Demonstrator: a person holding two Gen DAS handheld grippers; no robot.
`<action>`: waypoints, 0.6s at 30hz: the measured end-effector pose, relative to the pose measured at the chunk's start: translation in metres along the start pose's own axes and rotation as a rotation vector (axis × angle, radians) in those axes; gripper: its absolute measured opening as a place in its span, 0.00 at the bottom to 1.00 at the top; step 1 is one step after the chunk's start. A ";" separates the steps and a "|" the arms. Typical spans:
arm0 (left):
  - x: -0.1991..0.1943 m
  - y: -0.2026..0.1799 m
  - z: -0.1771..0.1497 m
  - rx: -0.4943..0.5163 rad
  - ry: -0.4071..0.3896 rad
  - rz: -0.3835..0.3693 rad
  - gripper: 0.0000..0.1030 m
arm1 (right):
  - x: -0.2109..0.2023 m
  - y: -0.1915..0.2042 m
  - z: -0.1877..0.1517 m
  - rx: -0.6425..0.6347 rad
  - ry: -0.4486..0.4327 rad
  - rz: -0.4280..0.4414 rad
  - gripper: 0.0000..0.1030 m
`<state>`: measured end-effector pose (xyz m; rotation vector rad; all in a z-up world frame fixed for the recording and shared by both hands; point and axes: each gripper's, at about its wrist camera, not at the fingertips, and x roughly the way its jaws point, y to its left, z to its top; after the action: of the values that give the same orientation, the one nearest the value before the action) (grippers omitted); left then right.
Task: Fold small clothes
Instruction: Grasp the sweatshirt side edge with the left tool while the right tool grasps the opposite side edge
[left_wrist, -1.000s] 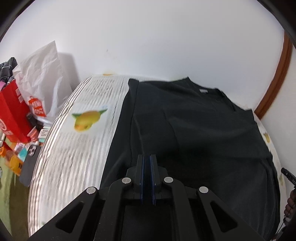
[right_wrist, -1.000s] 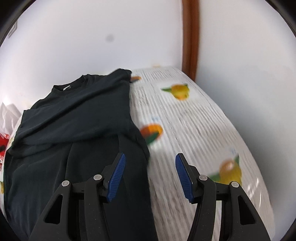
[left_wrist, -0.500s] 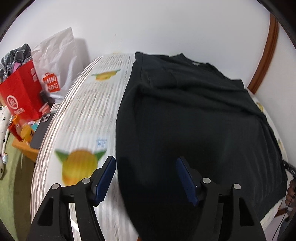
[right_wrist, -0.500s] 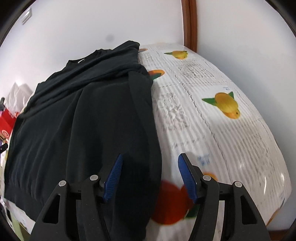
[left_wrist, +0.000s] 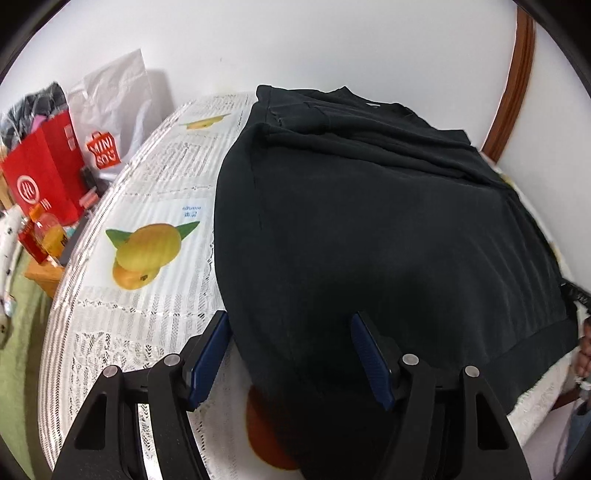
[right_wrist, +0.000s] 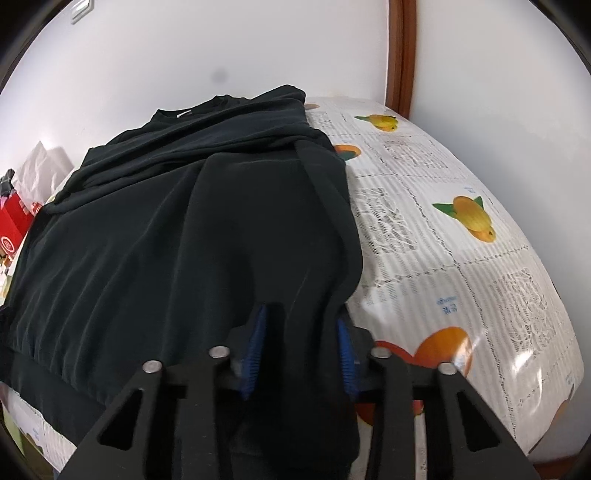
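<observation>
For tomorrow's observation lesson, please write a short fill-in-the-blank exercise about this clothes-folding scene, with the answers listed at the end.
1. The garment spread on the table is ____ in colour.
2. The tablecloth is printed with pictures of ____.
3. The shopping bag beside the table, in the left wrist view, is ____.
4. The pads of the right hand-held gripper, whose jaws are closing, are coloured ____.

Missing words: black; fruit; red; blue
</observation>
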<state>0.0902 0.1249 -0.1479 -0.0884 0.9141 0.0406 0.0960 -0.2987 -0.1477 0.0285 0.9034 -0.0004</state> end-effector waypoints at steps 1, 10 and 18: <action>0.000 -0.004 0.000 0.013 -0.006 0.013 0.54 | -0.001 0.002 0.001 -0.013 0.001 0.001 0.13; -0.031 0.000 0.007 -0.017 -0.058 -0.023 0.09 | -0.047 -0.006 0.005 -0.024 -0.114 0.044 0.09; -0.093 0.021 0.011 -0.106 -0.204 -0.180 0.09 | -0.098 -0.026 0.005 0.029 -0.215 0.134 0.09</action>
<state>0.0407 0.1469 -0.0683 -0.2601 0.6970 -0.0683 0.0385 -0.3259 -0.0682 0.1139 0.6854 0.1061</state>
